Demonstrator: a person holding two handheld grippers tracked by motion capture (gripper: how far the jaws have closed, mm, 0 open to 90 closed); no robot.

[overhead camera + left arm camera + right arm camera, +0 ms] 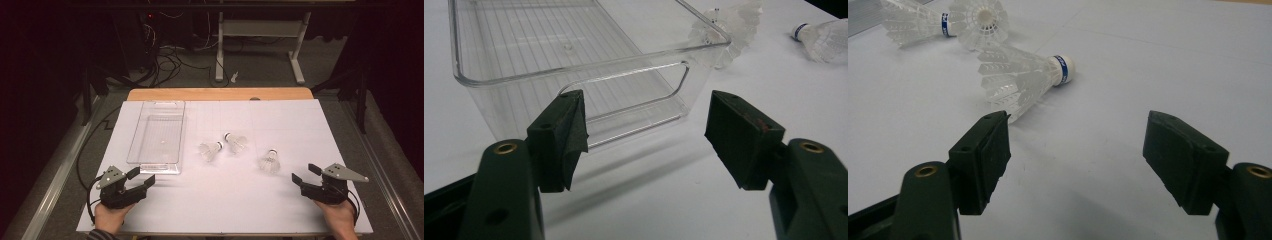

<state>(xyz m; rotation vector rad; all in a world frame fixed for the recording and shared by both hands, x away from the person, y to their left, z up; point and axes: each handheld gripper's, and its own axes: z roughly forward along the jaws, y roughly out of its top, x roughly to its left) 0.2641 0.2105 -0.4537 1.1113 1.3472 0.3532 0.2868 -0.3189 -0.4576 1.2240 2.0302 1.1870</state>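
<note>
High view, left gripper (144, 180): sat at the near left of the sheet, jaws wide, nothing btwn them.
High view, right gripper (303, 174): near right, jaws wide too, empty.
High view, clear bin (157, 165): just ahead of the left gripper, long side running away from it, nothing inside as far as I could tell.
High view, shuttlecocks: three lay loose mid-sheet. Nearest shuttlecock (270, 161) was ahead and a bit inward of the right gripper; middle shuttlecock (236, 143) and far shuttlecock (210, 150) lay further off toward the bin, close together.
Left gripper view, bin: near end wall w/ its cut-out handle (634, 100) stood right in front of the jaws, apart from both pads. One shuttlecock showed blurred through the far corner.
Left gripper view, pads (566, 135): spread wide, only bare sheet btwn.
Right gripper view, nearest shuttlecock (1020, 80): lay on its side just beyond the left-hand jaw, cork pointing toward the right-hand one, skirt almost at the pad tip but not gripped.
Right gripper view, other two (948, 22): further ahead, off to the left-hand side.
Step, my read: start of pickup, prob. shuttlecocks into the bin, none in yet.
Next move, my read: right gripper needs to go fwd and shift toward its left-hand jaw to straddle the shuttlecock, then close gently, as the skirt would crush easily.
</note>
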